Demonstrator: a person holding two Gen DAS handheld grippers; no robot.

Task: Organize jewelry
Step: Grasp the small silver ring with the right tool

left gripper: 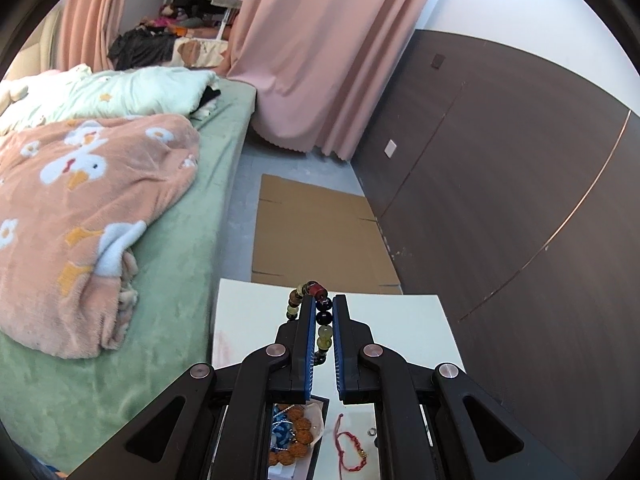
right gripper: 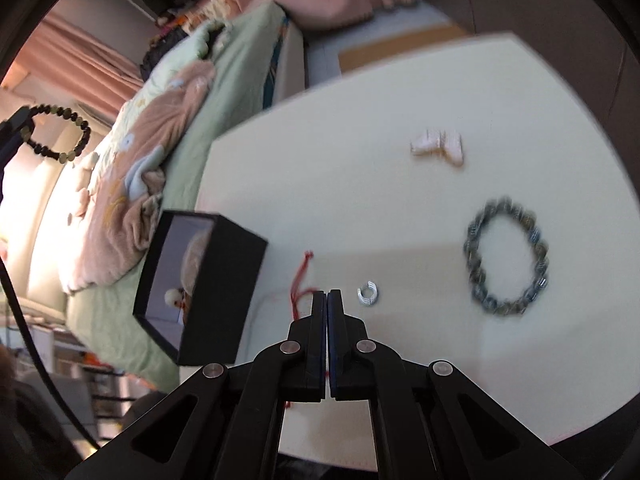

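— Black card is making up the box [right gripper: 200, 284], sitting at the table's [right gripper: 400, 216] left edge beside the bed [right gripper: 224, 92]. What is lying in it?

— Brown knobbly beads [left gripper: 298, 436] and something blue and silver [left gripper: 281, 426] are resting inside on a pale lining, as the left wrist view is showing under the gripper.

— And the red cord bracelet [right gripper: 298, 280]?

— It is lying on the table just right of the box. The right gripper [right gripper: 327, 294] is pressing its fingers together on it; the cord is running down between them.

— Moving further right?

— A small silver ring [right gripper: 368, 294] is sitting just beside the fingertips, then a grey-green bead bracelet [right gripper: 506, 256] well apart, with a pale pink clip [right gripper: 438, 147] beyond it. All are looking blurred.

— The left gripper [left gripper: 323, 304]?

— It is being held up off the table, clamped on a mixed bead bracelet [left gripper: 323, 318], dark and yellowish beads sitting between the blue pads [left gripper: 308, 344]. Nothing is blocking the box opening.
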